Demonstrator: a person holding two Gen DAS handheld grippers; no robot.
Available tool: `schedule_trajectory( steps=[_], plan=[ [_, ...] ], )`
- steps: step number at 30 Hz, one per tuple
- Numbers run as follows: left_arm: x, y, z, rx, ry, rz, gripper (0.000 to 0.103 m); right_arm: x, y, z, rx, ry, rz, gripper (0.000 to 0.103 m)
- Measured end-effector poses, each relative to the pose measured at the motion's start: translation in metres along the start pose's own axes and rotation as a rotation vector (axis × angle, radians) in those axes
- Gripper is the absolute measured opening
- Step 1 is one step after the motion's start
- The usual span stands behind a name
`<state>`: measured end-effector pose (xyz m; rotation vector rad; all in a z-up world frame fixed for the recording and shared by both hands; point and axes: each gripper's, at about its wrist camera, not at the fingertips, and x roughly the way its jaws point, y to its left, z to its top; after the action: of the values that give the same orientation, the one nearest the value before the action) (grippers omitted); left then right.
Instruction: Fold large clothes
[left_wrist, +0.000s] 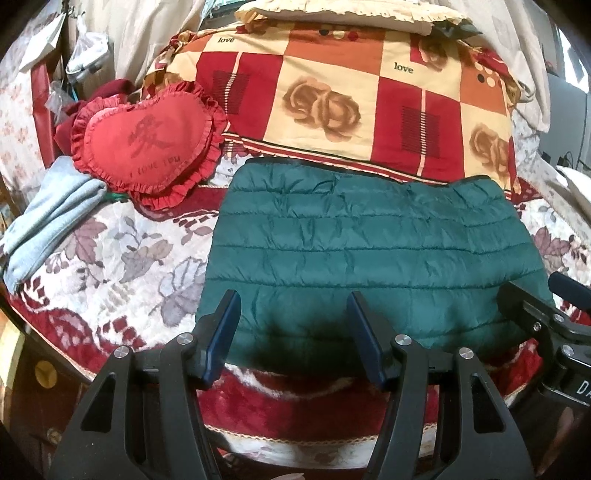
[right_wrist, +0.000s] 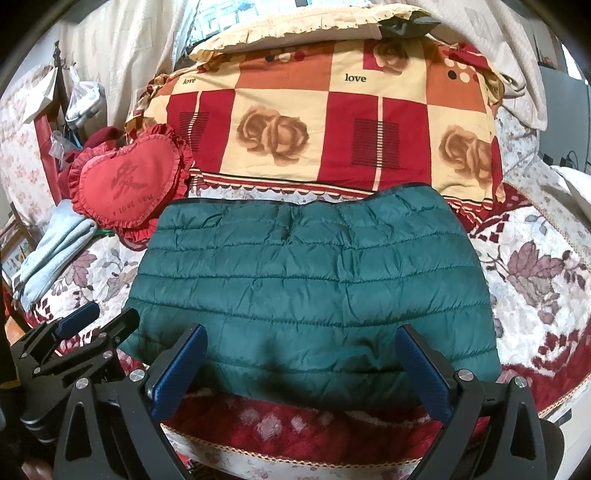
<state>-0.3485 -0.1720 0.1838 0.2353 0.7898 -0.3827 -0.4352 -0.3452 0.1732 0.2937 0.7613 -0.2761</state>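
Green quilted jacket (left_wrist: 373, 251) folded flat, bed (left_wrist: 110, 258) ctr. Left tool (left_wrist: 291, 314) and right tool (right_wrist: 301, 349) both spread wide, empty, at its 6 o'clock edge. Right view alone shows the jacket's right edge.

Both wrist views look forward and down, close over the bed's near edge, sharing the green jacket (left_wrist: 369, 254).

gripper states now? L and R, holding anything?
Left gripper: open, empty, fingers apart over the near edge of the green quilted jacket.
Right gripper: open, empty, also at the jacket's near edge.
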Motion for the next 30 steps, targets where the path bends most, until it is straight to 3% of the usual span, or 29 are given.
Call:
schedule_trajectory(
  steps=[5, 10, 30],
  plan=[
    [-0.002, -0.004, 0.0, 0.024, -0.009, 0.002, 0.06, 0.0, 0.0, -0.001, 0.0, 0.0, 0.0, 0.1],
    [0.001, 0.0, 0.0, -0.012, 0.014, -0.055, 0.06, 0.0, -0.001, -0.001, -0.001, 0.002, 0.001, 0.1],
    [0.016, 0.002, 0.002, -0.031, 0.062, -0.064, 0.06, 0.01, -0.002, -0.001, 0.0, 0.025, 0.013, 0.1]
  ],
)
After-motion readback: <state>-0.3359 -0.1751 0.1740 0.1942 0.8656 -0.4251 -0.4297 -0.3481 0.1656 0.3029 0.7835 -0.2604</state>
